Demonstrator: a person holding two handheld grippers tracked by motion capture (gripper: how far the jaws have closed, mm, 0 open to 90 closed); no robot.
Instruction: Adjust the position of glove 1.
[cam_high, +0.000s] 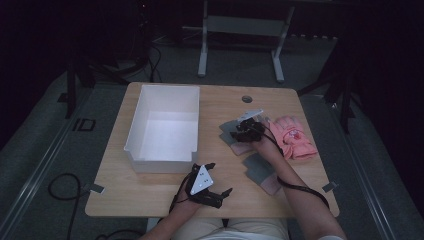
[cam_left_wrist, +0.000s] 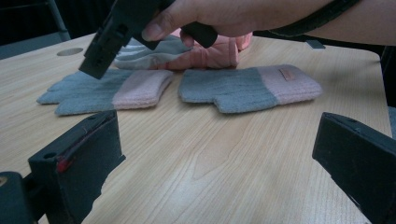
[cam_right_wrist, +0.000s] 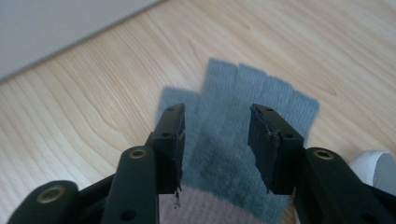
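On the wooden counter (cam_high: 165, 187) lie three gloves and one white box (cam_high: 162, 125), which stands at the left half, open at the top. Two of the gloves are a knitted pair in grey with pink cuffs: the far grey glove (cam_right_wrist: 243, 116) lies flat, fingers spread toward the box side, and the near grey glove (cam_left_wrist: 250, 86) lies just beside it, cuff toward the person's right. A small tag sits on the near glove's pink cuff, too small to read. The third is a pink padded glove (cam_high: 294, 136) near the counter's right edge, with a small picture on its back whose detail is too small to tell; any writing there cannot be made out. There are two claws, one in each hand. The right claw (cam_right_wrist: 217, 140) is low over the far grey glove, its jaws partly parted and standing on either side of the glove's palm; the pads do not press the knit, so it grips nothing. The left claw (cam_high: 212, 187) rests near the front edge, well apart from the gloves, jaws spread wide and released, with bare wood between them
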